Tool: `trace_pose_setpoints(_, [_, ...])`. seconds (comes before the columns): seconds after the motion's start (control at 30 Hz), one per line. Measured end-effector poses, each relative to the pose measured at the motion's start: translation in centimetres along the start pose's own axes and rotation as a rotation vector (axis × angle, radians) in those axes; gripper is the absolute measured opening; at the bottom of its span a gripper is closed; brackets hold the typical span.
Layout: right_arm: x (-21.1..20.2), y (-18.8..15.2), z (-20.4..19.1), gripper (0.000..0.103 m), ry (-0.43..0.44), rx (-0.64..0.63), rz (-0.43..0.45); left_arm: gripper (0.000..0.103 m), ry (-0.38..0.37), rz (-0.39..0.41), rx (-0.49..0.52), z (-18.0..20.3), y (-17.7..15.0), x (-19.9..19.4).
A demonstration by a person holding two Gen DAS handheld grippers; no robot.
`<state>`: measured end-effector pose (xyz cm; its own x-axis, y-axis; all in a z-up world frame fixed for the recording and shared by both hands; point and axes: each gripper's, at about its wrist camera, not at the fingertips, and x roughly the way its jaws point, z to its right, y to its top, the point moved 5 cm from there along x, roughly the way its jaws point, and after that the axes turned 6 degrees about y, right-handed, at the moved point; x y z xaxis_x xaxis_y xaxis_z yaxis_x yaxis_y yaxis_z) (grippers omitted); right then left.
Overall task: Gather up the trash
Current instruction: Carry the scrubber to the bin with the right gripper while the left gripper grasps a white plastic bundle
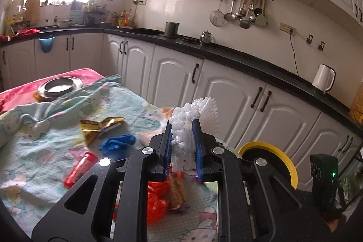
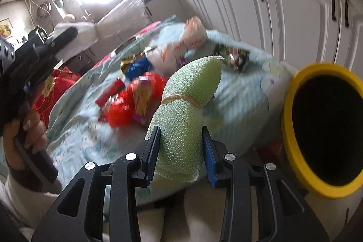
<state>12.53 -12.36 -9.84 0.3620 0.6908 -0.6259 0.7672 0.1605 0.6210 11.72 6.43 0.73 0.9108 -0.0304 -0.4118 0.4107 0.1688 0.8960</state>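
Observation:
My left gripper [image 1: 182,128] is shut on a white foam net sleeve [image 1: 192,115] and holds it above the table. In the right wrist view my right gripper [image 2: 180,132] is shut on a pale green foam net roll [image 2: 186,106] bound by a rubber band. A bin with a yellow rim [image 2: 295,146] and a dark mouth stands just right of the green roll; its yellow rim [image 1: 281,155] also shows right of the left gripper. Loose trash lies on the table: a red plastic bag [image 1: 156,201], a blue glove [image 1: 118,142], a gold wrapper [image 1: 99,126], a red tube [image 1: 79,169].
The table wears a light blue cartoon cloth [image 1: 45,151] over a pink one, with a metal bowl [image 1: 60,86] at its far end. White cabinets under a black counter [image 1: 226,53] run along the right. A hand [image 2: 25,135] grips the left tool's handle at the right view's left edge.

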Motion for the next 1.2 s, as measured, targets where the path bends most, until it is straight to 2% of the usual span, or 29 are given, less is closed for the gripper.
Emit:
trace_pose_setpoints(0.1, [-0.5,-1.5,0.9,0.034,-0.006,0.019,-0.049,0.011,-0.012,-0.017,0.011,1.1,-0.5,0.8])
trace_pose_setpoints(0.23, [-1.8,-2.4,2.1,0.034,-0.025,0.031,-0.057,0.011,-0.03,-0.039,0.02,2.3,-1.3,1.5])
trace_pose_setpoints(0.53, [-7.3,-1.1,5.8,0.034,-0.112,0.07,0.09,0.011,-0.094,-0.073,0.066,7.0,-2.5,3.4])
trace_pose_setpoints(0.83, [-12.0,-0.1,12.2,0.034,-0.271,0.145,0.225,0.011,-0.172,-0.123,0.133,13.1,-3.9,6.3])
trace_pose_setpoints(1.2, [-14.8,-0.4,18.0,0.035,-0.472,0.169,0.287,0.012,-0.224,-0.202,0.222,18.9,-6.8,9.9])
